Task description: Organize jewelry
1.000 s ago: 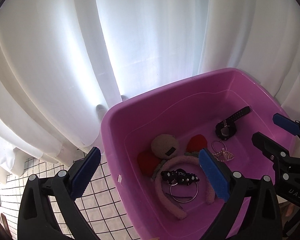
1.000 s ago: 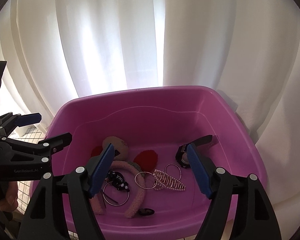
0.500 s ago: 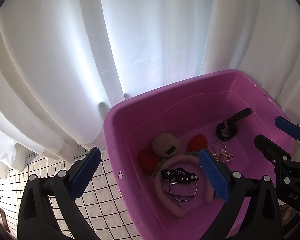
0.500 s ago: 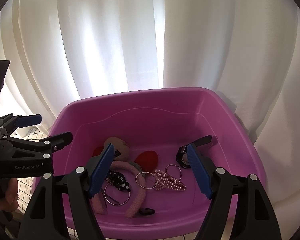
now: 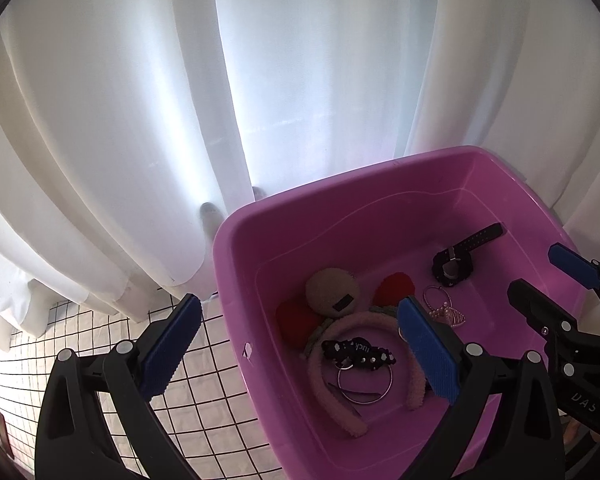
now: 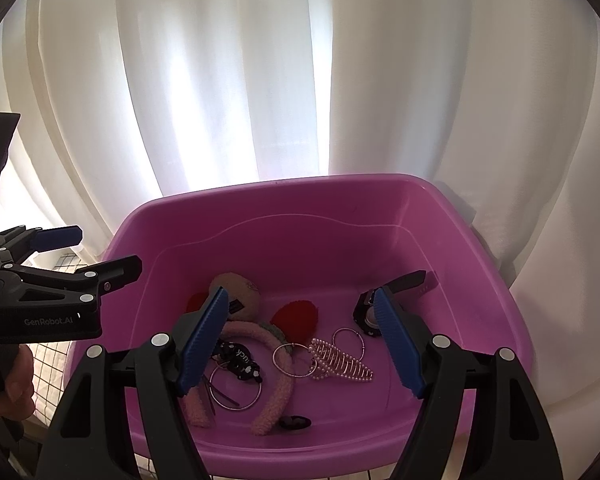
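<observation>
Purple tub (image 6: 380, 208): holds clip (image 6: 238, 360) reading "yuck".
Left gripper (image 5: 300, 348): "GenRobot.AI" — spread, empty.
Right gripper (image 6: 300, 340): spread, empty — above tub.

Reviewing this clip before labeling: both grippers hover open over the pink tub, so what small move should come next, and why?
Probably lower the right gripper onto the pearl piece: it lies between the open fingers on the tub floor, apart from the headband. The left gripper straddles the tub's wall.
</observation>
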The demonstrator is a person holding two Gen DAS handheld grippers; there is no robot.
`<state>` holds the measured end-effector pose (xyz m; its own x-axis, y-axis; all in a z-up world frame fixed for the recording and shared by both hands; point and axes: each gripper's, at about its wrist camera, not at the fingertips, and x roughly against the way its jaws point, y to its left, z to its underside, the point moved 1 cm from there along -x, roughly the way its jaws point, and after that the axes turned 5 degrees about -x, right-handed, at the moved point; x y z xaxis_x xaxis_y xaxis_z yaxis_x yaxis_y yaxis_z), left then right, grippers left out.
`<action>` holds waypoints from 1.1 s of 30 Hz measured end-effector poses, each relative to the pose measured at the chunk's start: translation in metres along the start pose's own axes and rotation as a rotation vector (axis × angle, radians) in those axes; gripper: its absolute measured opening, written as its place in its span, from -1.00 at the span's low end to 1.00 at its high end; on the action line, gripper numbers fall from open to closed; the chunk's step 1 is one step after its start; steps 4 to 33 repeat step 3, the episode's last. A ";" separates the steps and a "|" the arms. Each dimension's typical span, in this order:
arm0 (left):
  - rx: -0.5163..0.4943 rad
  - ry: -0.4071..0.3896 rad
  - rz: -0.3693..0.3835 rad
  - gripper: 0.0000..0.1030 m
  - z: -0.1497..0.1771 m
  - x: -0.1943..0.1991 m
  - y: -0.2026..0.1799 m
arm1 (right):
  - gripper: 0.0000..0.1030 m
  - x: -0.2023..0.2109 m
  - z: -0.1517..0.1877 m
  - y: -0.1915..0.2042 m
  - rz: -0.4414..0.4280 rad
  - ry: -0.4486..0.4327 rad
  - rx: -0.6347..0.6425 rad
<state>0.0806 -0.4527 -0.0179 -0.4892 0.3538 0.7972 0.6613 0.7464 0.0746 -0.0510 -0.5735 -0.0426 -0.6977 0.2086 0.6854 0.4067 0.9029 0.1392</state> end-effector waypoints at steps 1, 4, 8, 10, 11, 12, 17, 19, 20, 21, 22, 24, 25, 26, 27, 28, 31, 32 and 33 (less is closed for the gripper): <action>0.002 0.001 -0.003 0.88 0.000 0.000 0.001 | 0.39 0.000 0.000 0.000 0.000 0.000 0.001; 0.005 0.001 -0.007 0.88 0.000 0.000 0.002 | 0.39 0.000 0.000 0.001 0.000 -0.001 -0.001; 0.005 0.001 -0.007 0.88 0.000 0.000 0.002 | 0.39 0.000 0.000 0.001 0.000 -0.001 -0.001; 0.005 0.001 -0.007 0.88 0.000 0.000 0.002 | 0.39 0.000 0.000 0.001 0.000 -0.001 -0.001; 0.005 0.001 -0.007 0.88 0.000 0.000 0.002 | 0.39 0.000 0.000 0.001 0.000 -0.001 -0.001; 0.005 0.001 -0.007 0.88 0.000 0.000 0.002 | 0.39 0.000 0.000 0.001 0.000 -0.001 -0.001; 0.005 0.001 -0.007 0.88 0.000 0.000 0.002 | 0.39 0.000 0.000 0.001 0.000 -0.001 -0.001; 0.005 0.001 -0.007 0.88 0.000 0.000 0.002 | 0.39 0.000 0.000 0.001 0.000 -0.001 -0.001; 0.005 0.001 -0.007 0.88 0.000 0.000 0.002 | 0.39 0.000 0.000 0.001 0.000 -0.001 -0.001; 0.005 0.001 -0.007 0.88 0.000 0.000 0.002 | 0.39 0.000 0.000 0.001 0.000 -0.001 -0.001; 0.005 0.001 -0.007 0.88 0.000 0.000 0.002 | 0.39 0.000 0.000 0.001 0.000 -0.001 -0.001; 0.005 0.001 -0.007 0.88 0.000 0.000 0.002 | 0.39 0.000 0.000 0.001 0.000 -0.001 -0.001; 0.005 0.001 -0.007 0.88 0.000 0.000 0.002 | 0.39 0.000 0.000 0.001 0.000 -0.001 -0.001; 0.005 0.001 -0.007 0.88 0.000 0.000 0.002 | 0.39 0.000 0.000 0.001 0.000 -0.001 -0.001; 0.005 0.001 -0.007 0.88 0.000 0.000 0.002 | 0.39 0.000 0.000 0.001 0.000 -0.001 -0.001; 0.005 0.001 -0.007 0.88 0.000 0.000 0.002 | 0.39 0.000 0.000 0.001 0.000 -0.001 -0.001; 0.005 0.001 -0.007 0.88 0.000 0.000 0.002 | 0.39 0.000 0.000 0.001 0.000 -0.001 -0.001; 0.005 0.001 -0.007 0.88 0.000 0.000 0.002 | 0.39 0.000 0.000 0.001 0.000 -0.001 -0.001; 0.005 0.001 -0.007 0.88 0.000 0.000 0.002 | 0.39 0.000 0.000 0.001 0.000 -0.001 -0.001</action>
